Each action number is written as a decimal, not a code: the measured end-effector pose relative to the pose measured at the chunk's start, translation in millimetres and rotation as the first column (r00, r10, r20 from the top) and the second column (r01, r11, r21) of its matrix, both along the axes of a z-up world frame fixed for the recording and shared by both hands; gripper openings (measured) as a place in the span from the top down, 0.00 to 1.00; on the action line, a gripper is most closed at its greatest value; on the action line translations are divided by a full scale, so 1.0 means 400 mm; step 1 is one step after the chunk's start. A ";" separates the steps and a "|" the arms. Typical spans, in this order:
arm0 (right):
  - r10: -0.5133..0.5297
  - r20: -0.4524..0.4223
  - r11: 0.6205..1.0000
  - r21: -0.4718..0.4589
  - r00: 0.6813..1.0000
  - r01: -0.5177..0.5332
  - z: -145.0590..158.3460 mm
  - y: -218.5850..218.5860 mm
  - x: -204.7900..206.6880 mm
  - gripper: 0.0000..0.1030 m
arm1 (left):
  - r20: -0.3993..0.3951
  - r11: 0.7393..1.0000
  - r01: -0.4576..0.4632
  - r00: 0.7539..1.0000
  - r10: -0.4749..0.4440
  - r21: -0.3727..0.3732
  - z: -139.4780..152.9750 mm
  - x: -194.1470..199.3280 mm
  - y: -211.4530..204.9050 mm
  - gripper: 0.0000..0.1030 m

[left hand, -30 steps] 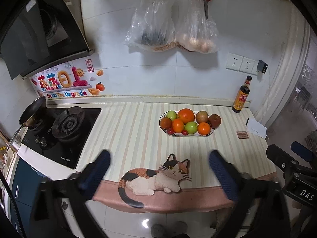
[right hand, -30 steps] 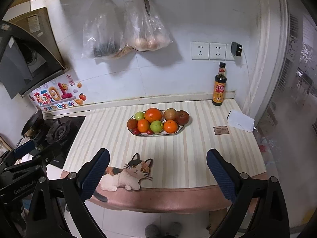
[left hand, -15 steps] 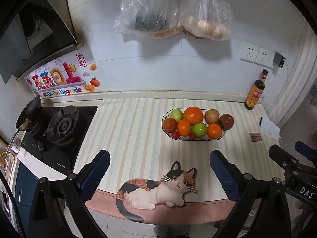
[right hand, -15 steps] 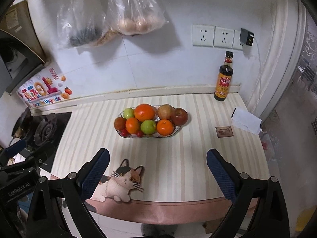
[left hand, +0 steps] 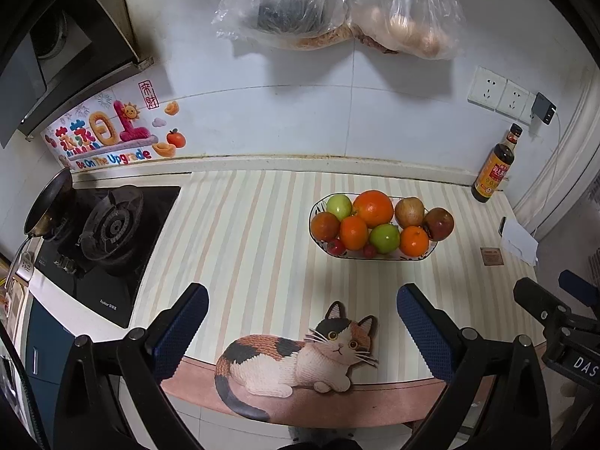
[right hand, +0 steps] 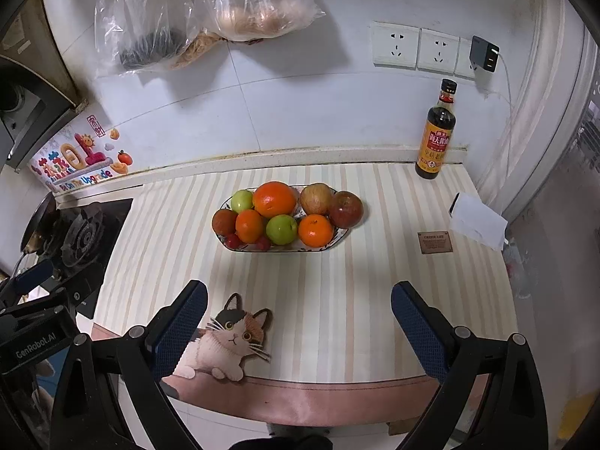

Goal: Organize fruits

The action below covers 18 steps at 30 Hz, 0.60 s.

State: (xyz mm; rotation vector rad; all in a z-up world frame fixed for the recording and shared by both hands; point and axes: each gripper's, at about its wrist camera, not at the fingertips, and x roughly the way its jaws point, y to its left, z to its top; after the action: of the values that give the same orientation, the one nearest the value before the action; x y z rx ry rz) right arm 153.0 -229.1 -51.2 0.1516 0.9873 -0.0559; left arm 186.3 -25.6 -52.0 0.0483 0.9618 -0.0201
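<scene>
An oval fruit plate stands mid-counter on a striped mat. It holds a big orange, smaller oranges, green fruits, brownish apples and small red tomatoes. My left gripper is open over the counter's near edge, well short of the plate. My right gripper is open too, empty, in front of the plate.
A gas stove with a small pan is at the left. A sauce bottle stands at the back right by the sockets. White paper and a small card lie right. Plastic bags hang above.
Both grippers have moved forward and closer to the counter; the fruit plate looms larger in each view. Both stay open and empty.
</scene>
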 end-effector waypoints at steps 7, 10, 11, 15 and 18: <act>0.013 -0.003 1.000 -0.006 1.000 -0.013 0.002 0.008 0.010 0.02 | 0.001 1.000 0.004 1.000 -0.004 0.000 0.000 0.007 -0.004 0.00; 0.017 -0.002 1.000 -0.005 1.000 -0.017 0.004 0.009 0.013 0.02 | 0.003 1.000 0.005 1.000 -0.005 0.001 -0.001 0.010 -0.004 0.00; 0.017 -0.001 1.000 -0.006 1.000 -0.017 0.005 0.011 0.014 0.02 | 0.003 1.000 0.005 1.000 -0.005 -0.001 -0.001 0.010 -0.004 0.00; 0.020 -0.003 1.000 -0.005 1.000 -0.020 0.007 0.012 0.017 0.02 | 0.006 1.000 0.006 1.000 -0.006 -0.001 0.001 0.015 -0.003 0.00; 0.025 -0.002 1.000 -0.007 1.000 -0.025 0.009 0.014 0.021 0.02 | 0.008 1.000 0.004 1.000 -0.004 -0.002 0.003 0.017 -0.003 0.00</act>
State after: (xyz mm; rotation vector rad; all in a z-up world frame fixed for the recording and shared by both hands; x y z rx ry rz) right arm 161.4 -223.6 -47.6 0.1330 0.9908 -0.0361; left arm 193.0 -26.6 -50.9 0.0482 0.9540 -0.0243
